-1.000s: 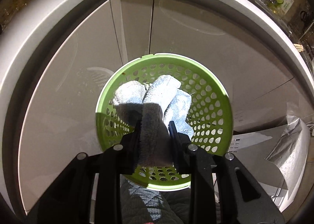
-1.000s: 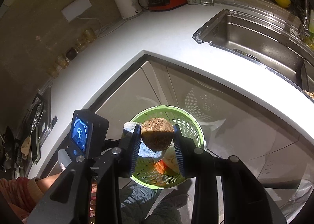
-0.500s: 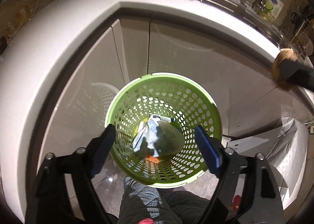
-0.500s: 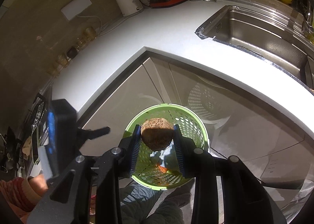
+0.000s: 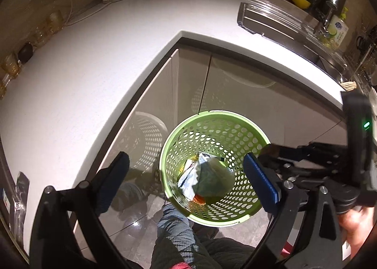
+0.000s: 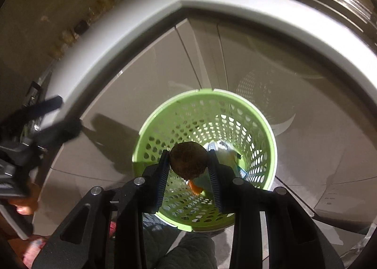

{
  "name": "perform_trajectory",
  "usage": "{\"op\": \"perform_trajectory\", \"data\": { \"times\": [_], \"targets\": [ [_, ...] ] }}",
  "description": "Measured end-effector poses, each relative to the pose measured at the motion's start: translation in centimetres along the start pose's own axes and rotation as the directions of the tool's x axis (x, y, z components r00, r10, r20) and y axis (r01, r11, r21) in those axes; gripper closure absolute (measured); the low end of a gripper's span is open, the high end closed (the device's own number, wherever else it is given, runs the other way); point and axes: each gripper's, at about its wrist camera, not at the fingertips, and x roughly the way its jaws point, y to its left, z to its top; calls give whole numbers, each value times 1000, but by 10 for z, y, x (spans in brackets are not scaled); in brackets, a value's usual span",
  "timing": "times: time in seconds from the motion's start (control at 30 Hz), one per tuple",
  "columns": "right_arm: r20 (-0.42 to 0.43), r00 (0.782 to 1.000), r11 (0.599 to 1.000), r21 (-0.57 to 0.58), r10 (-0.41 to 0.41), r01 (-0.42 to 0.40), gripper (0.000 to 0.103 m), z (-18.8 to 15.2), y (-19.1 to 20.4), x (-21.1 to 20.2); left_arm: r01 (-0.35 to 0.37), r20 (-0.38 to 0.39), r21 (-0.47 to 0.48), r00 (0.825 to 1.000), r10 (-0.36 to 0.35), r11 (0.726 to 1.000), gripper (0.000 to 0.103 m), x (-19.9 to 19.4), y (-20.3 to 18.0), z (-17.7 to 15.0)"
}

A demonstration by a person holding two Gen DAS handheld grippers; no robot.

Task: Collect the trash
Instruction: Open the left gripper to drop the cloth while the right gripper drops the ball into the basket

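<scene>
Over the round green perforated plastic basket [image 5: 213, 167] on the kitchen floor, the left gripper [image 5: 186, 181] had just spread its jaws wide and stood empty; the grey cloth it had clamped a second earlier was gone from between them, and a crumpled wrapper [image 5: 200, 178] lay in the basket's bottom. The right gripper [image 6: 188, 161] had dropped closer, clenched on a brown fuzzy ball [image 6: 188, 160] above the rim, probably next to go in.

Crumpled paper [image 5: 200, 179] hides the basket [image 5: 212, 219] bottom.
</scene>
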Motion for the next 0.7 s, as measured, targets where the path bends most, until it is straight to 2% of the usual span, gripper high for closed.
{"op": "perform_trajectory", "data": {
  "times": [0.03, 0.07, 0.1, 0.17, 0.43, 0.5, 0.7],
  "targets": [
    [-14, 1000, 1000, -4, -5, 5, 68, -2, 1, 7, -3, -1, -2, 1000, 3, 1000, 10, 2, -1, 0],
    [-25, 1000, 1000, -6, -4, 4, 60, -3, 1, 12, -7, -4, -3, 1000, 7, 1000, 10, 3, -1, 0],
    [-29, 1000, 1000, -6, -3, 3, 45, -4, 1, 16, -9, -7, -4, 1000, 9, 1000, 10, 4, -1, 0],
    [-24, 1000, 1000, -3, -14, 14, 30, -4, 1, 19, -12, -10, -5, 1000, 12, 1000, 10, 6, 0, 0],
    [-9, 1000, 999, 32, -29, 30, 12, -4, -5, 13, -12, -18, -10, 1000, 12, 1000, 10, 6, 0, -1],
    [2, 999, 998, 47, -43, 43, 5, -3, -8, 7, -15, -17, -9, 1000, 15, 1000, 10, 5, -1, -1],
    [52, 996, 994, 95, -67, 62, 2, 7, -14, -23, -7, 6, -6, 1000, 7, 1000, 10, -8, -4, 6]
  ]
}}
